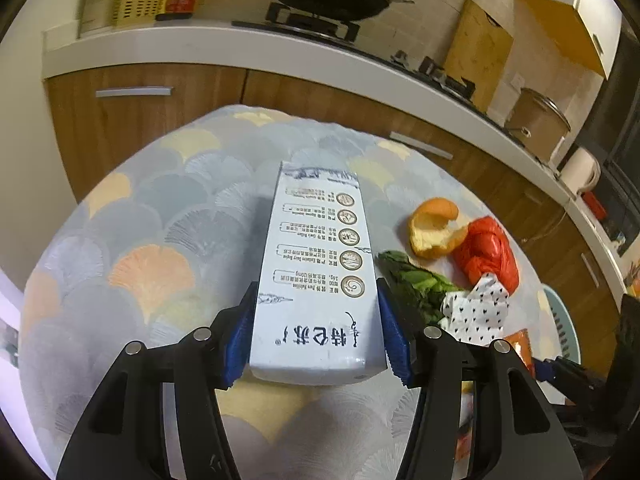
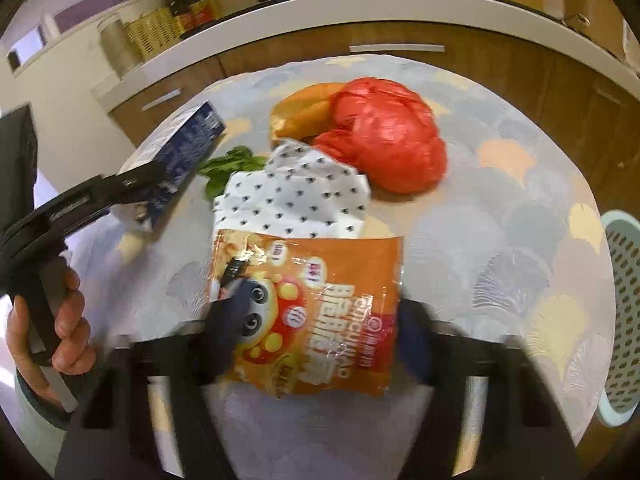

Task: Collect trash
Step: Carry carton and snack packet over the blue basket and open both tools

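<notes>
From my left wrist view, the left gripper point(image 1: 316, 332) pinches the milk carton point(image 1: 316, 276), its long axis running toward twelve o'clock over the table point(image 1: 140, 240). From my right wrist view, the right gripper point(image 2: 316, 344) straddles the orange snack wrapper point(image 2: 320, 312), half spread; blur hides whether it bites. The basket point(image 2: 624, 312) waits at three o'clock, nearer my right hand.
</notes>
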`<action>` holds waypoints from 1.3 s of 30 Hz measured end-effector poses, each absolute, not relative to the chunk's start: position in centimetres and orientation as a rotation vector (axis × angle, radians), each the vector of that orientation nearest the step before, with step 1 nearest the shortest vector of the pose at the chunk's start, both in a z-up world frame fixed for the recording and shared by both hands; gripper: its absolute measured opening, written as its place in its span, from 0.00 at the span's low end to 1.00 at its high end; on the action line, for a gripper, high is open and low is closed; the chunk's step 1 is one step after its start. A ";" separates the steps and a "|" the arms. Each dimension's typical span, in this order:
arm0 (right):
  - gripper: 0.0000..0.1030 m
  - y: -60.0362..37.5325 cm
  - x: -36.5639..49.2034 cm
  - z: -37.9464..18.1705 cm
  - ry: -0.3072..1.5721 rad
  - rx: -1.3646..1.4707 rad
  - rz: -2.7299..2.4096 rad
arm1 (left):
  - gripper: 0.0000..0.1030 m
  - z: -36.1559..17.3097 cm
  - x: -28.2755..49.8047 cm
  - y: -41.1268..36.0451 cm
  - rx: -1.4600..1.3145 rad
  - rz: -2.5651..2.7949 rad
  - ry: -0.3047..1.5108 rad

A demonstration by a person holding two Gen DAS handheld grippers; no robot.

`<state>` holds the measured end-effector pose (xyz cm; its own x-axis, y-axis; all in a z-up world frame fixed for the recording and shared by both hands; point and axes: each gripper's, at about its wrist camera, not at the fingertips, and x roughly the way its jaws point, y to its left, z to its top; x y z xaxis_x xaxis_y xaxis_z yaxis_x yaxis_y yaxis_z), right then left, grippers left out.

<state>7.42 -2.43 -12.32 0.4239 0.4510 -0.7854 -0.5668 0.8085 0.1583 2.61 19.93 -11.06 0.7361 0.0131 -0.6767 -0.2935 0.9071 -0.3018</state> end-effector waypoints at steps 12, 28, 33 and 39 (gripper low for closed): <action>0.04 -6.3 4.2 -8.5 0.826 -0.077 0.660 | 0.50 -6.6 -0.4 16.3 -0.308 0.173 0.579; 0.02 -17.0 5.1 -2.3 0.657 0.043 0.488 | 0.50 -2.3 1.3 6.9 -0.274 -0.060 0.519; 0.02 -21.3 5.9 -1.3 0.631 0.064 0.409 | 0.50 -2.1 3.1 2.5 -0.259 -0.185 0.552; 0.02 -27.0 7.2 -1.2 0.610 0.099 0.307 | 0.50 -2.3 5.5 -3.7 -0.201 -0.287 0.586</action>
<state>7.16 -26.99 -1.24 0.7756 0.3124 -0.5485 -0.2543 0.9500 0.1814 5.47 -3.70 -2.32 0.7951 -0.3219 -0.5141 0.2085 0.9409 -0.2667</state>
